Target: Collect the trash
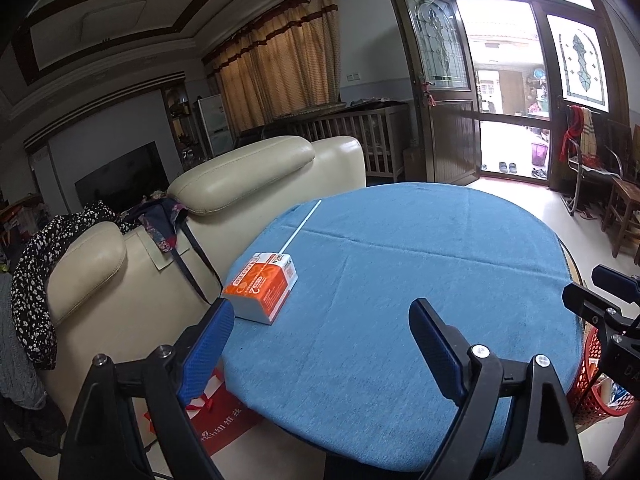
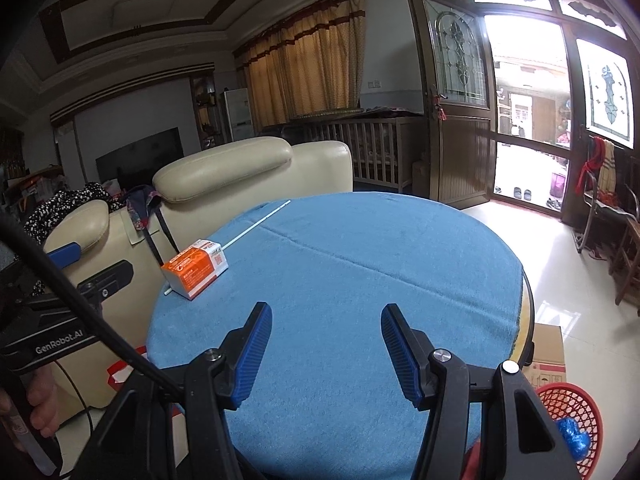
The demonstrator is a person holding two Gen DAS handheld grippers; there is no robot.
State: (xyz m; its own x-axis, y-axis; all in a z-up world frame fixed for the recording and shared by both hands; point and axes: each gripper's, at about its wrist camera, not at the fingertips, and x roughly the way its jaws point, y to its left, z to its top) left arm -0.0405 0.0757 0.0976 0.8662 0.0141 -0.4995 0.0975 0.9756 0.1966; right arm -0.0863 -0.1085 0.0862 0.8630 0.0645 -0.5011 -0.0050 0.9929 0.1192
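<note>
1. The orange and white carton lies flat on the round blue-clothed table, close to the table's left rim, on the side toward the cream sofa
2. A thin white stick runs from the carton's far end toward the far-left edge of the cloth; the right wrist view shows its near end poking out beside the carton
3. The left gripper hovers over the near-left edge with its blue fingers spread wide and nothing between them; its left fingertip sits just beside the carton's near corner
4. The right gripper hangs above the near middle of the table, fingers likewise apart and empty, well apart from the carton
5. The centre and right of the cloth are bare
6. A red mesh basket stands on the floor below the table's near-right rim, with a cardboard box behind it
7. Open tiled floor stretches right toward the doorway
</note>
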